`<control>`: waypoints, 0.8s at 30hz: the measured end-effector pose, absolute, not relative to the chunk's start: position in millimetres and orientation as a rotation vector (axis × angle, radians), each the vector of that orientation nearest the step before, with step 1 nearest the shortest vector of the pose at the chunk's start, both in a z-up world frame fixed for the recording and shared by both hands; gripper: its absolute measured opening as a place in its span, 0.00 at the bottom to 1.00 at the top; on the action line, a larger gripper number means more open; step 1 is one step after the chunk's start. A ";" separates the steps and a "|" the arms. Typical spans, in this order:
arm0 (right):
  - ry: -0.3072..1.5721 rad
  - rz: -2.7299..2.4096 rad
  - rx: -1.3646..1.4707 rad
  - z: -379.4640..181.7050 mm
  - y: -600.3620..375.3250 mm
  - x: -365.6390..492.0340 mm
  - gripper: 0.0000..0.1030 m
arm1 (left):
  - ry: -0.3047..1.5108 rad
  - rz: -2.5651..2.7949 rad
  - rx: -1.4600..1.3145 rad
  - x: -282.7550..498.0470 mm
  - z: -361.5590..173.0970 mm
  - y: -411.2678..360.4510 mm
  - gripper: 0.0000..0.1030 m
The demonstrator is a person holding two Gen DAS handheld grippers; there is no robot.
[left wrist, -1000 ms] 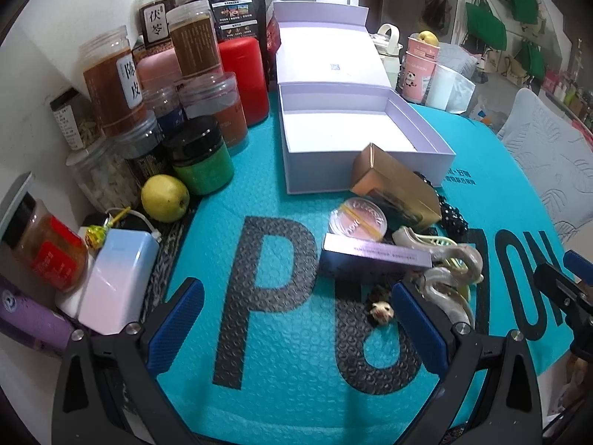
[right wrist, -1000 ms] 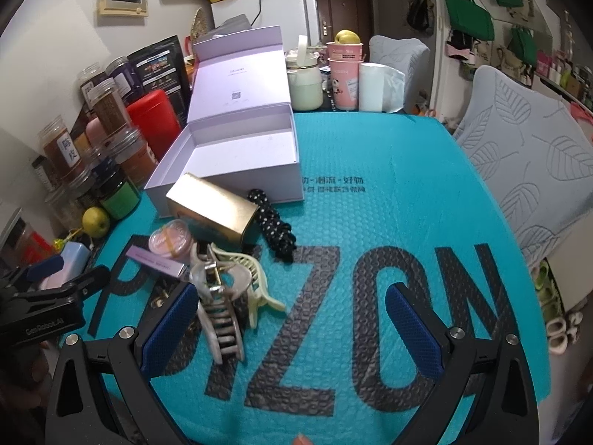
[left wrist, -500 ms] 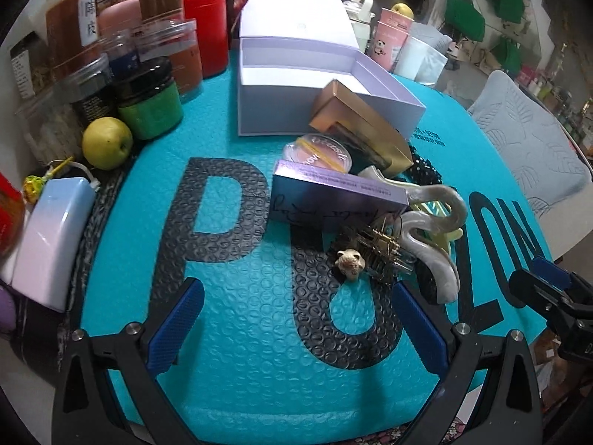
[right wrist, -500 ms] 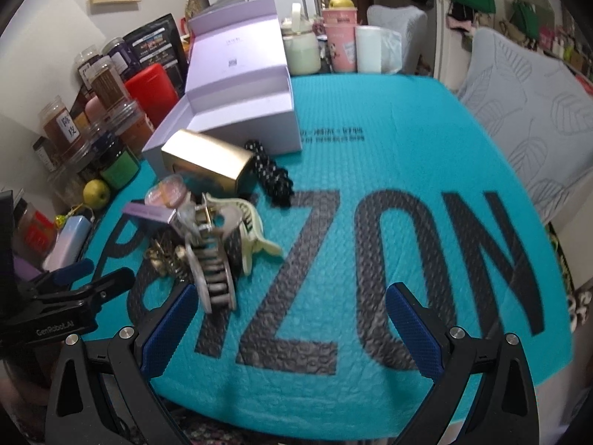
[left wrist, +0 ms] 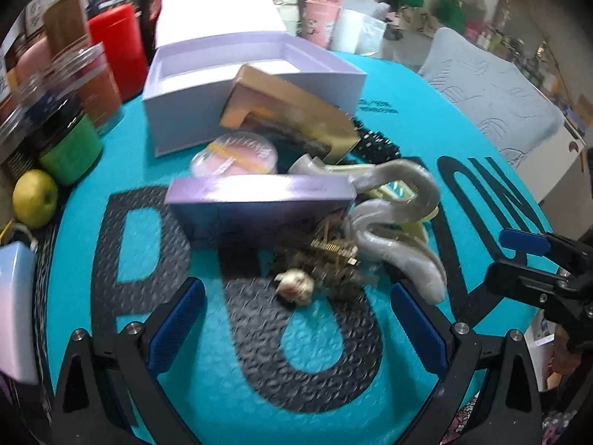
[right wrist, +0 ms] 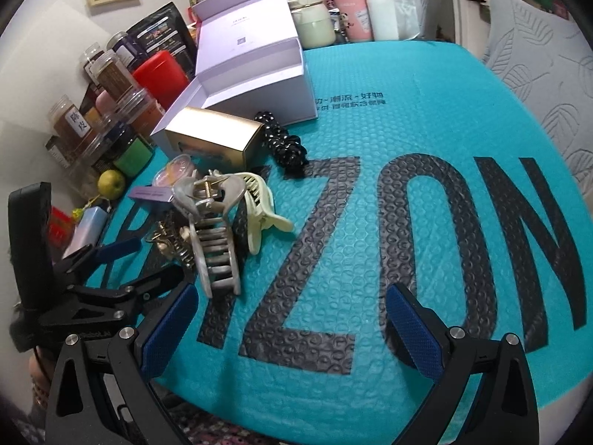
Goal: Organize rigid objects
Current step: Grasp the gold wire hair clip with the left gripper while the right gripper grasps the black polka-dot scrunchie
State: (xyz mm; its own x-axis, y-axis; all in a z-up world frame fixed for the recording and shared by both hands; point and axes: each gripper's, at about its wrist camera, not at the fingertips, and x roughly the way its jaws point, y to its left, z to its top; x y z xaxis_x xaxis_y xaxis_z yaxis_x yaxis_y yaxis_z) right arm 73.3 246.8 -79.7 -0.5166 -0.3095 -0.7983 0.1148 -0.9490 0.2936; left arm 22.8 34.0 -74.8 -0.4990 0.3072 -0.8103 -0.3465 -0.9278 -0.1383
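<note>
The left gripper (left wrist: 296,319) is spread wide and empty, low over the teal mat (left wrist: 229,382), facing a small gold-toned trinket (left wrist: 296,283) just before its fingertips. The right gripper (right wrist: 292,322) is likewise spread and holds nothing. Just in front of the open lavender box (left wrist: 255,85) lie the pile: gold carton (left wrist: 292,118), round pink compact (left wrist: 235,155), purple flat box (left wrist: 259,200), pearly claw clip (right wrist: 213,237), cream claw clip (right wrist: 259,207), black beaded scrunchie (right wrist: 283,144). The lavender box looks bare inside, so sorting appears barely begun.
</note>
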 end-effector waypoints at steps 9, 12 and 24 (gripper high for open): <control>-0.315 -2.519 1.418 -87.1 256.3 54.5 1.00 | 0.019 2.408 -1.268 7.8 -78.4 38.3 0.78; -0.323 -2.516 1.422 -88.4 257.9 49.1 1.00 | 0.015 2.388 -1.253 9.3 -78.7 42.8 0.67; -0.235 -2.529 1.359 -77.4 253.3 25.5 1.00 | -0.046 2.451 -1.214 12.0 -68.9 32.3 0.55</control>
State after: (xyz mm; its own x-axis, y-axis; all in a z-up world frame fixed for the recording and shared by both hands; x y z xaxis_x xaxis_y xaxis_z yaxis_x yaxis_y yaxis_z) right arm 25.5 253.3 -77.4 -0.5284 -0.3022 -0.7934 0.1510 -0.9530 0.2625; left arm 12.0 32.3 -68.9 -0.5410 0.3680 -0.7562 -0.3393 -0.9183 -0.2041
